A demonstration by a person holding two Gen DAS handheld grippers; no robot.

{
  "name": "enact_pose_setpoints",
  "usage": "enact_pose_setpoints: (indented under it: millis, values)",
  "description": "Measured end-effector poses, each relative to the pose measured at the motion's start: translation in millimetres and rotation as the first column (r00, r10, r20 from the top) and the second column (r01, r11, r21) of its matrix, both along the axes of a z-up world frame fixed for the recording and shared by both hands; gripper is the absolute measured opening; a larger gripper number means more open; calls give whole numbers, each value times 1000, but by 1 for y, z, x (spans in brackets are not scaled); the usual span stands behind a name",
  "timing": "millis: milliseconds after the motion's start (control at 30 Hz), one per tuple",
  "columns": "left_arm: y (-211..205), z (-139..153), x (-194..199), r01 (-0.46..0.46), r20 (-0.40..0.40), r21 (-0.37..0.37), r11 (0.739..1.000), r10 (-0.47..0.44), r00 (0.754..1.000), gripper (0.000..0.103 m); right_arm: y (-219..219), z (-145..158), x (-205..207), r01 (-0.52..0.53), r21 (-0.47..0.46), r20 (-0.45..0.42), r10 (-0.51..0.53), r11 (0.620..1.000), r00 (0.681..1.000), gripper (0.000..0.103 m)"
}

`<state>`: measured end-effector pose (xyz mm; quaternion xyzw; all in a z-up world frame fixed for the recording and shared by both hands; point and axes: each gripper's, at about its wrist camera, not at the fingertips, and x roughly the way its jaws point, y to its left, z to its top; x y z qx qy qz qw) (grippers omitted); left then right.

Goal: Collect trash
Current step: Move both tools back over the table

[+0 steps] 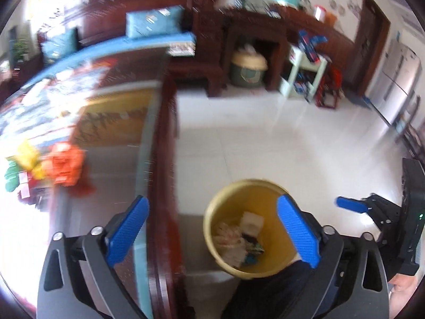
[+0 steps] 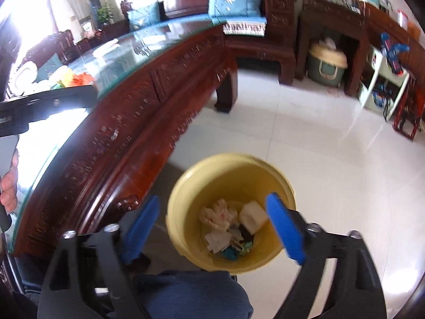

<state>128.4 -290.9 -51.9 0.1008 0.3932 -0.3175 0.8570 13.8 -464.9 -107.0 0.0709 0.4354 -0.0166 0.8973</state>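
Both your grippers stand wide open with nothing between the pads. The right gripper (image 2: 216,230) hangs over the yellow bin (image 2: 284,183) on the floor, where crumpled paper (image 2: 219,216), a white block (image 2: 252,216) and small teal scraps (image 2: 231,252) already lie. The left gripper (image 1: 212,230) straddles the near edge of the glass-topped wooden table (image 1: 164,133), bin to its right.

The step in hand looks like going back for more. More trash seems to remain on the table: orange wrappers (image 1: 65,166) with yellow and green ones beside them, far left. Keep the jaws wide, come down over one wrapper, and close only once the pads flank it.

The left view alone shows those wrappers clearly, plus the right gripper's blue finger (image 1: 350,206). The right view alone shows the table's carved side and your hand (image 2: 9,183) on the left handle.
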Motion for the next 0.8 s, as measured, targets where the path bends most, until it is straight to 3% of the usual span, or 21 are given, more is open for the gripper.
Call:
enact_pose_setpoints:
  millis: [267,500,567,700,800]
  values:
    - [99,23,5,-220,65,-37,975,222,973,99,53,42,17,-98,-9,141,98,995,985,94]
    - [197,29,14,-404,85,-76,911,410,908,99,125,66,37,-171,-126,199,194,977,961,95]
    - [222,28,18,-438,88,-79,895,444,892,99,146,71,46,-191,-148,206,219,970,954,95]
    - [257,28,22,-484,113,-78,872,490,864,99,178,80,62,-231,-84,220,244,969,944,95]
    - [276,31,27,-487,114,-103,867,497,860,99,197,90,73,-225,-91,244,241,970,939,95]
